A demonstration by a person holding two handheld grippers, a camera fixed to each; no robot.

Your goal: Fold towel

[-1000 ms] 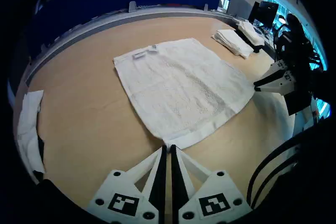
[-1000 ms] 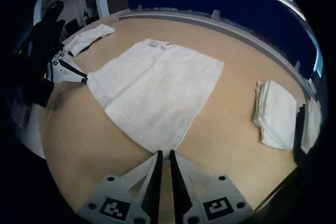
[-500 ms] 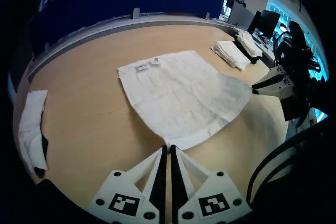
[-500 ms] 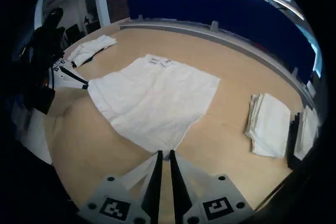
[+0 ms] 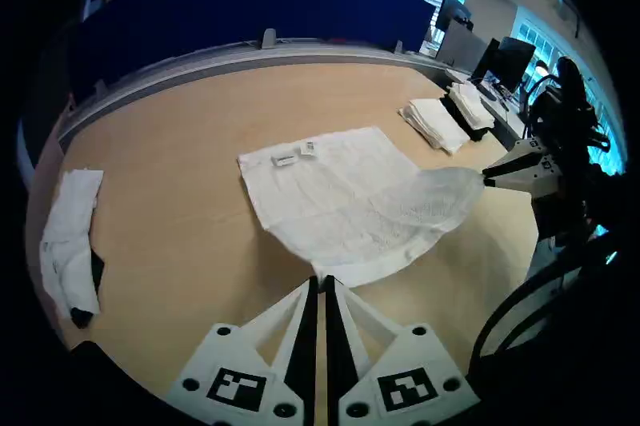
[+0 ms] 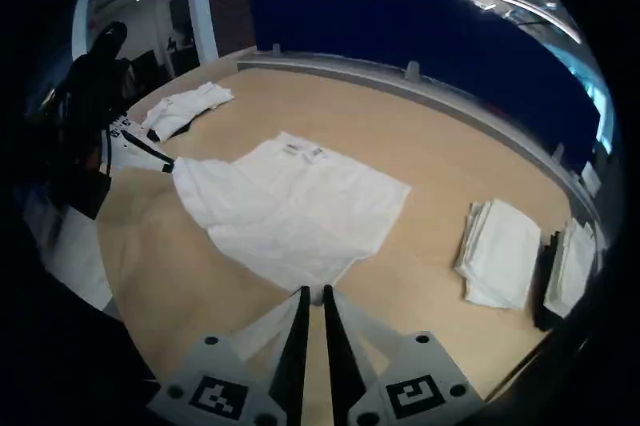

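On the bench (image 5: pixel 176 186), left gripper view: towel (image 5: pixel 352 202), near corner clamped in left gripper (image 5: pixel 320 280); folded stack (image 5: pixel 432 122) beyond. Right gripper view: right gripper (image 6: pixel 314 292) clamped on another towel corner.

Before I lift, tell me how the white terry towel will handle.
Probably floppy: the white terry towel sags between its raised corners. Likely light: the jaws hold it by corner tips alone. The flat far edge may drag.

Left gripper (image 5: pixel 318 280) pressed closed on a towel (image 5: pixel 352 202) corner, right gripper (image 6: pixel 314 290) closed on another corner
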